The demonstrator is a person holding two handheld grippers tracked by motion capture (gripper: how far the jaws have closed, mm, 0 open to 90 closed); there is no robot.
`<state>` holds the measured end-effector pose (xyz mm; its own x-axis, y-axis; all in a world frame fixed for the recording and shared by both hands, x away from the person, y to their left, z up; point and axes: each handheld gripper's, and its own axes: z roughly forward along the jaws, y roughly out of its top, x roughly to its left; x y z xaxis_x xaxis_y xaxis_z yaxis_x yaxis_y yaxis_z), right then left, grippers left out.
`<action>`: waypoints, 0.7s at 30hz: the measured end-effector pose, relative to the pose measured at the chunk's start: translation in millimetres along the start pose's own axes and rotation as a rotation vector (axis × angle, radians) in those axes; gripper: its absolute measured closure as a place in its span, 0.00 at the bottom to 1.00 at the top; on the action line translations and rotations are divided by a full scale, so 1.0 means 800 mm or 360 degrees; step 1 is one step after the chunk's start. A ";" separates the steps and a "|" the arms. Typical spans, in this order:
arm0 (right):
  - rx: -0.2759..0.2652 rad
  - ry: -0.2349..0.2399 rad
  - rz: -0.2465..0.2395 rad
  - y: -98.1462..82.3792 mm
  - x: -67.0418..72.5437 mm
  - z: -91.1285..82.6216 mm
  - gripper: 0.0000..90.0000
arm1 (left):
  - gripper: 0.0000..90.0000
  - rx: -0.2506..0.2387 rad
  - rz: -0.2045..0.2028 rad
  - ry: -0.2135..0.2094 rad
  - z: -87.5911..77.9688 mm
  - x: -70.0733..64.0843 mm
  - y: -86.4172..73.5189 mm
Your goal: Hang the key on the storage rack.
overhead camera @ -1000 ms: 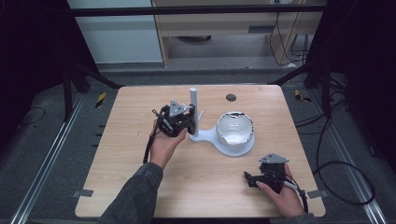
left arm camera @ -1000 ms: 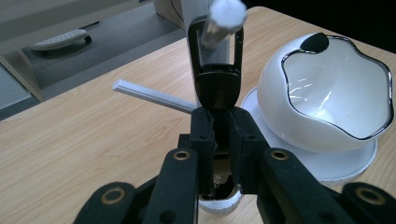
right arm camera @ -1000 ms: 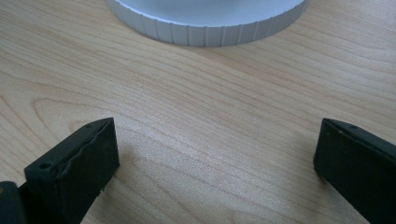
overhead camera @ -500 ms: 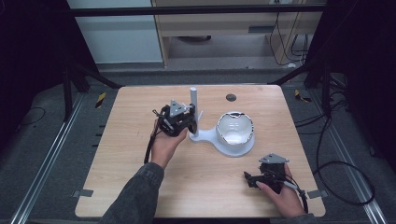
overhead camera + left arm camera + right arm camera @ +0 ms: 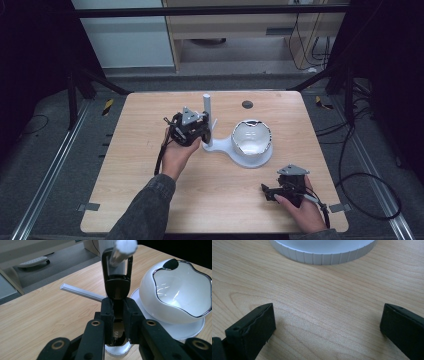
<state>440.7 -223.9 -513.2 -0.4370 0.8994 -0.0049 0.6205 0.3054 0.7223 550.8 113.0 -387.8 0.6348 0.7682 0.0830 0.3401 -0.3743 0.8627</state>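
Left gripper (image 5: 119,305), in the left hand (image 5: 177,152): jaws drawn close together and clamped on the lower end of a glossy black, rounded plastic tag topped by a rectangular black loop (image 5: 117,286). Held upright and lined up with the white upright post (image 5: 207,107) to the left of the white round bowl with the wavy chrome rim (image 5: 252,139) — post seen through the loop's opening, its top end showing above the loop; impossible to tell whether threaded over the post or merely in front of it. Lower on the post, a thin white rod (image 5: 80,291) pointing away from the bowl. Under both post and bowl, a flat white stand base (image 5: 220,147), the bowl seated on its round end. Right gripper (image 5: 327,315), in the right hand (image 5: 297,210): jaws spread wide, nothing between them but bare wood, low over the light wooden table (image 5: 150,165), in front of the bowl and a little to its right, well apart from it — the ribbed white edge of the base's round end ahead of the jaws in the right gripper view. Beyond the bowl, near the table's far edge, a small dark round disc (image 5: 247,104).
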 end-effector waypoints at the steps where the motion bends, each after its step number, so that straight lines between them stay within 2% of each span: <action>1: -0.0001 -0.0003 -0.0002 0.000 0.000 0.000 0.00 | 0.87 0.0004 0.0000 -0.0004 0.000 0.000 0.000; 6: -0.0001 -0.0003 -0.0002 0.000 0.000 0.000 0.00 | 0.84 0.0002 0.0023 0.0003 0.001 -0.001 -0.002; 12: -0.0002 -0.0002 -0.0001 0.000 0.000 0.000 0.00 | 0.77 -0.0012 0.0043 0.0023 -0.006 -0.001 -0.003; 21: -0.0002 0.0001 0.0000 0.000 0.000 0.000 0.00 | 0.57 -0.0007 0.0080 0.0047 -0.012 -0.002 -0.007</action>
<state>440.8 -223.9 -513.3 -0.4373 0.8993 -0.0043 0.6197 0.3047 0.7233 541.5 118.8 -387.9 0.6301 0.7636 0.1412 0.3049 -0.4105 0.8594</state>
